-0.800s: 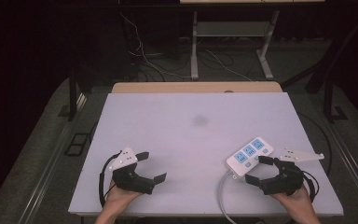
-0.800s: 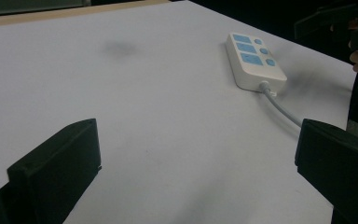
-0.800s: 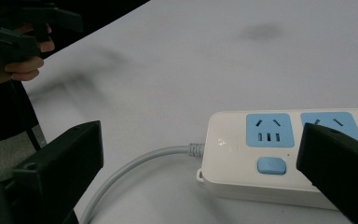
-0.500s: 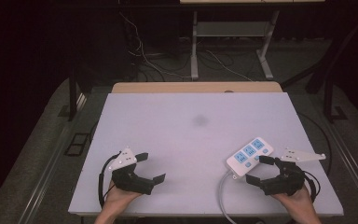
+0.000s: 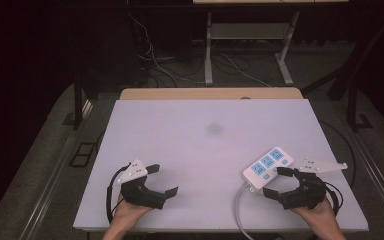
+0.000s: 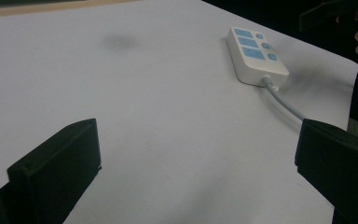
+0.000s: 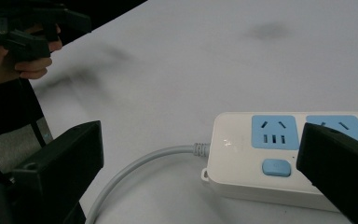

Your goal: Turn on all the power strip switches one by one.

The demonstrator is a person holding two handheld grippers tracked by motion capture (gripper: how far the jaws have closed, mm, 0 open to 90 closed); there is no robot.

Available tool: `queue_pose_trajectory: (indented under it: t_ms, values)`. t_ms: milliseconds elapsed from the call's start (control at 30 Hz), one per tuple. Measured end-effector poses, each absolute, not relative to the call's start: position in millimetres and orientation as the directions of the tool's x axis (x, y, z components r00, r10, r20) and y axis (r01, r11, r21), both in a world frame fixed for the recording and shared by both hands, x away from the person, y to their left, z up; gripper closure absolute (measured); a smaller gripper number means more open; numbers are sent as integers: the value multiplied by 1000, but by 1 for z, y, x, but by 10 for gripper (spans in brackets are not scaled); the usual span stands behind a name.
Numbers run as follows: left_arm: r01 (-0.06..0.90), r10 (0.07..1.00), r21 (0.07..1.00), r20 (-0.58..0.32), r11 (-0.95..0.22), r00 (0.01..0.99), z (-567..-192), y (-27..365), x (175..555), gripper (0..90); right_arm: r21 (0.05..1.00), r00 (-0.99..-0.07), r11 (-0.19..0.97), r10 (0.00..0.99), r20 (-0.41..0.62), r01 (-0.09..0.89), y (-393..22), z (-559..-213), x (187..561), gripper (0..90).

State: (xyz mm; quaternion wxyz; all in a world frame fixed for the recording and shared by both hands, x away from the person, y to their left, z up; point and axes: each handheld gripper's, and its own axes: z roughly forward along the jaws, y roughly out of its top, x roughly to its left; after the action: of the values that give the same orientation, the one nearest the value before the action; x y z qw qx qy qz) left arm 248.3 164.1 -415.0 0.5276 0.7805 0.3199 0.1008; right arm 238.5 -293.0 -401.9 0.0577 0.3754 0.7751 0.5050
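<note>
A white power strip (image 5: 268, 166) with blue sockets and buttons lies at the front right of the white table (image 5: 205, 135), and its grey cable (image 5: 240, 205) curls off toward the front edge. My right gripper (image 5: 278, 183) is open just in front of the strip's cable end, nothing pinched. In the right gripper view the strip (image 7: 261, 158) and cable (image 7: 135, 168) lie close ahead of the wide-apart jaws (image 7: 200, 140). My left gripper (image 5: 162, 180) rests open at the front left, holding nothing. In the left gripper view its jaws (image 6: 198, 140) frame bare table, with the strip (image 6: 256, 56) farther off.
A faint dark smudge (image 5: 214, 129) marks the table's middle. A wooden board edge (image 5: 210, 93) runs along the far side. Beyond it are metal stand legs (image 5: 208, 55) and loose cables (image 5: 160, 65) on the dark floor.
</note>
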Motion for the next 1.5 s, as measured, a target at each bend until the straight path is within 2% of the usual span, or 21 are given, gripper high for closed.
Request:
queue_pose_trajectory:
  t_ms: [1500]
  values:
    - [413,623,885,-203,-212,755,-418,171,250,0,711,-778,443,585,231,545,-287,-379,279,6]
